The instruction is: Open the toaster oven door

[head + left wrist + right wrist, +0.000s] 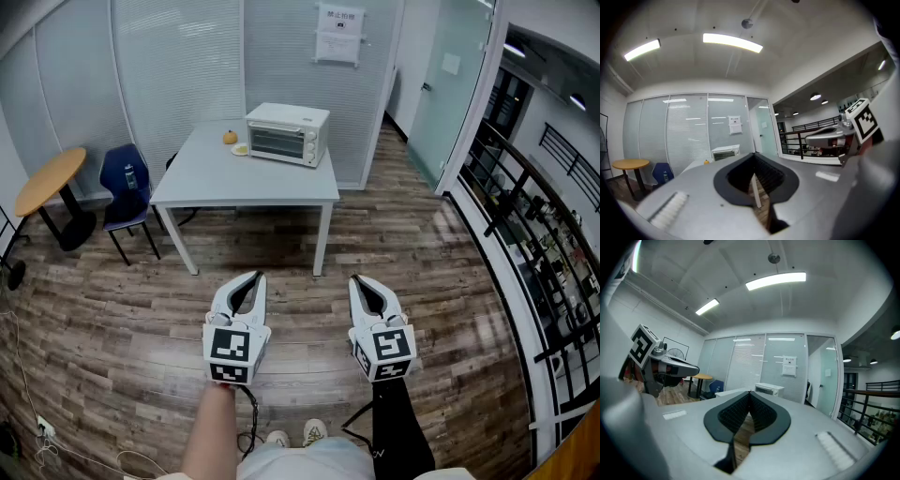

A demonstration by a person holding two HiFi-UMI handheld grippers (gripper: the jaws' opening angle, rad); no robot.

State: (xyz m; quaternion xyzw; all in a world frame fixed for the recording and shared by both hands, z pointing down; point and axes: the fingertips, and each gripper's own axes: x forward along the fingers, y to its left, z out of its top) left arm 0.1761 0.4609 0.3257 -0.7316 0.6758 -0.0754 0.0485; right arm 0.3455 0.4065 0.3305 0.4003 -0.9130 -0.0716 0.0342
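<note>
A white toaster oven [287, 133] stands with its door closed at the far edge of a grey table [216, 178], well ahead of me across the wood floor. Both grippers hang low in front of my body, far short of the table. The left gripper [257, 276] is shut with nothing in it, and so is the right gripper [357, 279]. In the left gripper view, the left gripper [753, 155] has its tips together and the toaster oven [725, 152] is small beyond them. In the right gripper view, the right gripper [750, 393] points toward the toaster oven [768, 389].
An orange fruit [230, 138] and a small yellowish item [241, 149] lie left of the oven. A blue chair [127, 183] and a round wooden table [52, 178] stand at the left. A black railing [530, 220] runs along the right. Glass partitions with blinds close the back.
</note>
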